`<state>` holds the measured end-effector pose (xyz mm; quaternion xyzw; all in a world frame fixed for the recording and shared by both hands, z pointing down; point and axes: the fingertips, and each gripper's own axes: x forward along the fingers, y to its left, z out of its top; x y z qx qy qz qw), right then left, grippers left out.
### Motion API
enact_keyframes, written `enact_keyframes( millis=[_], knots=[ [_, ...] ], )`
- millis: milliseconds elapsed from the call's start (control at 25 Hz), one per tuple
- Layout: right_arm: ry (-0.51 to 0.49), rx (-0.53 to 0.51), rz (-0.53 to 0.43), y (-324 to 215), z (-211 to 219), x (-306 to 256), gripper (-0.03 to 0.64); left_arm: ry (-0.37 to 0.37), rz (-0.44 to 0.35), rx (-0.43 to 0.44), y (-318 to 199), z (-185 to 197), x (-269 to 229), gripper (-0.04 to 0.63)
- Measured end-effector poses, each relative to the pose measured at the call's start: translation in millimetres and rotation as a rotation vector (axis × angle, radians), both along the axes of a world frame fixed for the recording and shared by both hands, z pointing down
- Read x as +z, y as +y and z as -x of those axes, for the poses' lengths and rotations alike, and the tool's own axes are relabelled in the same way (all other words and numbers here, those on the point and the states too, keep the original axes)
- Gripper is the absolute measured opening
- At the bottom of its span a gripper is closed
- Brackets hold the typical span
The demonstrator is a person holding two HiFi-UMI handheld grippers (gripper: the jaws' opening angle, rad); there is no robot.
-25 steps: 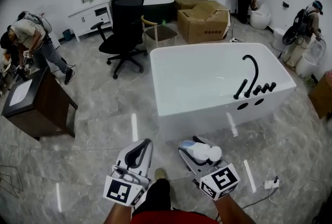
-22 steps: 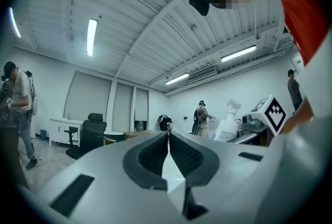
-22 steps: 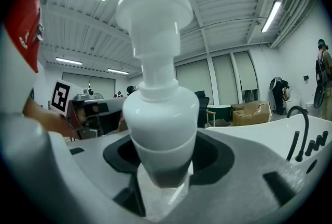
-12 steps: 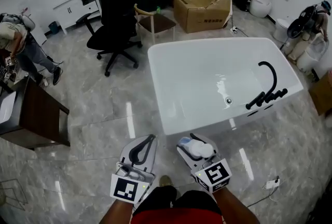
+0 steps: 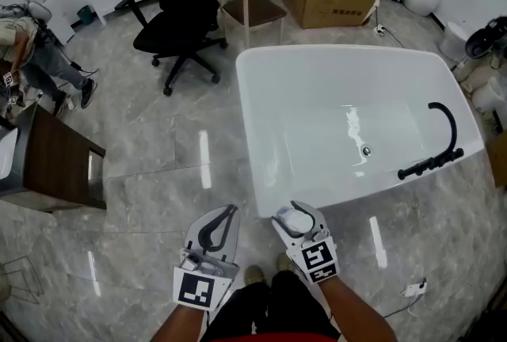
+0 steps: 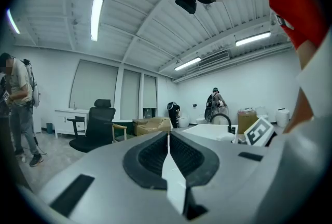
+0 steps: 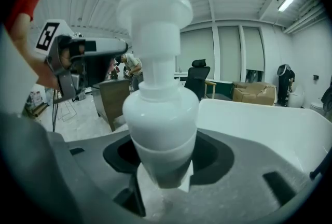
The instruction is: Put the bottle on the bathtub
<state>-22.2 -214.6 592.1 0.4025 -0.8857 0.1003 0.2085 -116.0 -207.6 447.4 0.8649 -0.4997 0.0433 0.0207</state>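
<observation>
**Right gripper point(image 5: 297, 220) carries the pump bottle point(image 7: 158, 114) up to the near end of the bathtub point(image 5: 247, 111).**
The right fingers point(image 7: 212, 158) pinch the bottle around its lower body, with the pump head pointing away from us. The left gripper point(image 5: 218, 226) holds nothing, its fingers point(image 6: 148, 158) pressed together. The bottle is in the air just short of the tub's near rim, not yet over it. We judge the rim to be narrow, rounded and glossy, so we would pick its flattest stretch, bring the bottle upright, seat the base fully and only then release. The bottle is smooth white plastic with a rounded shoulder and a wide flat pump cap, so it looks top-heavy and slippery. The tub is gloss white with a black gooseneck faucet point(image 5: 444, 144) at the far side, and it stands on a polished grey stone-look floor point(image 5: 158, 174).
</observation>
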Motion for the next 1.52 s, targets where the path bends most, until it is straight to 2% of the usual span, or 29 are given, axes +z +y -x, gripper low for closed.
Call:
enact_keyframes(
  millis=[360, 760, 920, 1200, 1360, 1520],
  knots=[
    [0.054, -0.049, 0.081, -40.0, 4.3, 92.4, 0.239, -0.035, 0.091, -0.037, -37.2, -2.8, 49.1, 0.017],
    [0.082, -0.063, 0.092, -52.8, 7.4, 129.7, 0.242, -0.035, 0.140, -0.034, -43.7, -4.1, 75.2, 0.017],
    [0.106, -0.057, 0.092, -53.9, 4.8, 137.3, 0.242, -0.038, 0.139, -0.032, -43.8, -4.3, 74.5, 0.017],
    [0.059, -0.047, 0.091, -57.7, 8.0, 136.0, 0.246, -0.044, 0.137, -0.029, -40.8, -3.0, 71.7, 0.017],
    [0.033, -0.053, 0.081, -55.4, 8.8, 125.3, 0.313, -0.041, 0.134, -0.026, -36.1, -7.0, 68.0, 0.017],
    [0.030, -0.051, 0.060, -50.0, -1.7, 102.7, 0.325, -0.028, 0.117, -0.019, -33.6, -13.3, 56.2, 0.017]
  ],
)
